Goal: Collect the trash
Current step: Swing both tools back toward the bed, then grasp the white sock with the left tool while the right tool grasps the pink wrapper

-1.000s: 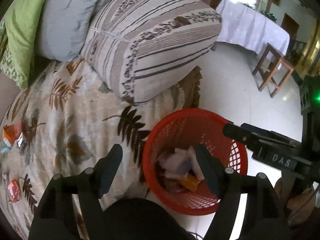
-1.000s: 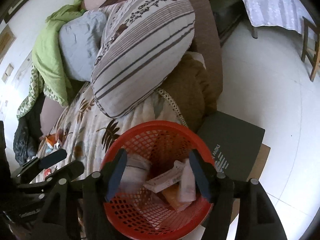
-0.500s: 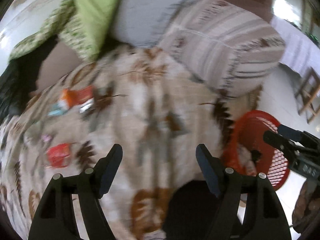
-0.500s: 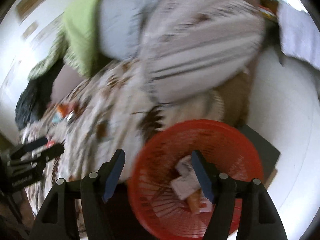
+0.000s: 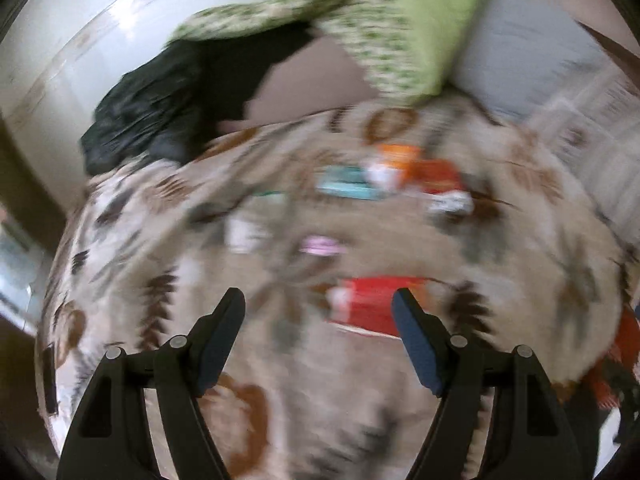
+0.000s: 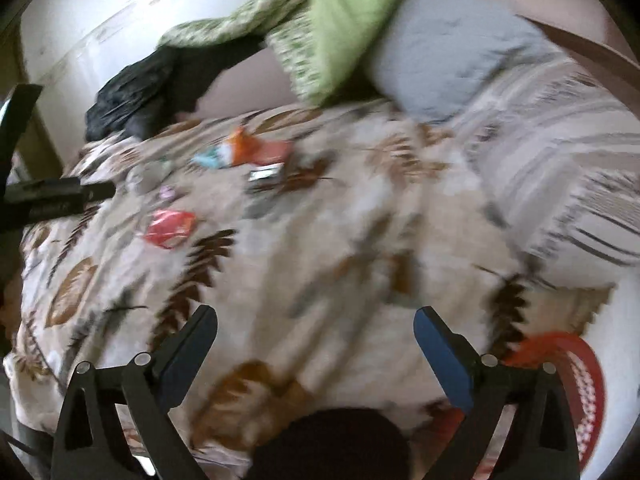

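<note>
Both views are blurred by motion. My left gripper [image 5: 319, 306] is open and empty above the leaf-patterned bedspread [image 5: 280, 360]. A red wrapper [image 5: 374, 304] lies just ahead between its fingers. Farther off lie an orange packet [image 5: 400, 160], a teal wrapper [image 5: 346, 186], a small pink piece [image 5: 320, 246] and a white piece [image 5: 244, 234]. My right gripper [image 6: 315, 324] is open and empty over the bedspread [image 6: 320, 240]. The red wrapper [image 6: 170, 228] and orange packet [image 6: 250, 150] lie far ahead of it on the left. The red mesh basket [image 6: 576, 368] sits at its lower right.
A striped pillow [image 6: 568, 168], a grey pillow [image 6: 460, 52] and a green blanket [image 6: 340, 12] lie at the back right. A black bag [image 6: 140, 92] sits at the back left. The left gripper [image 6: 52, 200] shows at the left edge of the right wrist view.
Both grippers have swung left, away from the red basket and over the bedspread. The scattered wrappers are now ahead of the left gripper. Both stayed open.
</note>
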Demonstrator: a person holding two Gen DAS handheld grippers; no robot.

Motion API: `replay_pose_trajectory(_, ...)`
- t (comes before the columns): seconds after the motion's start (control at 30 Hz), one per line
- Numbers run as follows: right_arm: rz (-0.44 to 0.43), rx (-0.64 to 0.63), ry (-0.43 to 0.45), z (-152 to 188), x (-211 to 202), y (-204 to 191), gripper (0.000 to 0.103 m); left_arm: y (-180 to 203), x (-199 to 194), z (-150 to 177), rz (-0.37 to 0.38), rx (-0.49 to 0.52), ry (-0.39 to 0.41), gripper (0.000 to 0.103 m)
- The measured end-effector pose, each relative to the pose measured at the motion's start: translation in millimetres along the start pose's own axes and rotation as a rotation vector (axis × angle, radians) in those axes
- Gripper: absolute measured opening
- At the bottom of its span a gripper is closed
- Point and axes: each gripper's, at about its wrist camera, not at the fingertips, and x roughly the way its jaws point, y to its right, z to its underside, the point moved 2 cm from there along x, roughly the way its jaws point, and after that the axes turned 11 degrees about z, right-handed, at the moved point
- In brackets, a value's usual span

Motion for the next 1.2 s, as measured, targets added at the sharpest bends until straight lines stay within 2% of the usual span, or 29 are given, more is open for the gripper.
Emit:
replay_pose_trajectory(0.13, -0.116, -0.078, -0.019, -17.3, 17.5, -43.3, 0.1, -69.2, 30.3, -21.6, 0.006, -0.124, -0.033, 0.077)
replay_pose_trajectory(0.3, -0.246, -0.113, -0.067, -42.9, 52.6, -90.3, 0.1, -110.9, 82.4, -44.9, 0.017, -0.194, -0.082, 0.077)
replay_pose_trajectory(0.4, -0.287, -0.119, -0.089, -59.1, 73.2, -112.2, 0.099, -127.6, 121.0, -56.3, 0.051, -0.227, -0.125, 0.077)
replay_pose_trajectory(0.57, -0.312, -0.157, -0.106, -88.2, 111.6, -148.7, 0.087, -144.8, 169.0, -57.3, 0.097, -0.29, -0.147, 0.079)
replay_pose_trajectory(0.63, -0.316, -0.18, -0.114, -96.5, 125.9, -161.0, 0.078, -148.1, 183.1, -53.4, 0.12, -0.314, -0.168, 0.079)
replay_pose_trajectory(0.67, -0.313, -0.192, -0.114, -101.6, 133.8, -167.4, 0.078, -148.6, 186.4, -50.5, 0.138, -0.328, -0.17, 0.076)
replay_pose_trajectory(0.73, -0.322, -0.198, -0.118, -111.6, 146.9, -177.0, 0.076, -148.2, 184.9, -46.2, 0.191, -0.347, -0.158, 0.036)
replay_pose_trajectory(0.8, -0.341, -0.207, -0.131, -121.5, 159.7, -188.5, 0.076, -142.5, 176.2, -45.0, 0.191, -0.326, -0.153, 0.024)
replay_pose_trajectory(0.83, -0.346, -0.22, -0.136, -126.8, 166.6, -195.9, 0.076, -138.6, 172.1, -43.8, 0.185, -0.309, -0.153, 0.021)
replay_pose_trajectory(0.97, -0.37, -0.267, -0.169, -137.5, 189.2, -222.3, 0.071, -134.4, 165.7, -36.0, 0.18, -0.272, -0.158, 0.021)
replay_pose_trajectory(1.1, -0.375, -0.282, -0.214, -136.1, 211.0, -246.3, 0.06, -143.1, 166.9, -31.7, 0.184, -0.289, -0.136, 0.036)
replay_pose_trajectory(1.13, -0.36, -0.284, -0.202, -136.2, 212.1, -248.7, 0.05, -146.1, 168.2, -31.4, 0.182, -0.299, -0.131, 0.043)
replay_pose_trajectory(1.2, -0.341, -0.287, -0.194, -136.8, 209.8, -250.5, 0.031, -149.7, 170.9, -30.9, 0.179, -0.315, -0.118, 0.048)
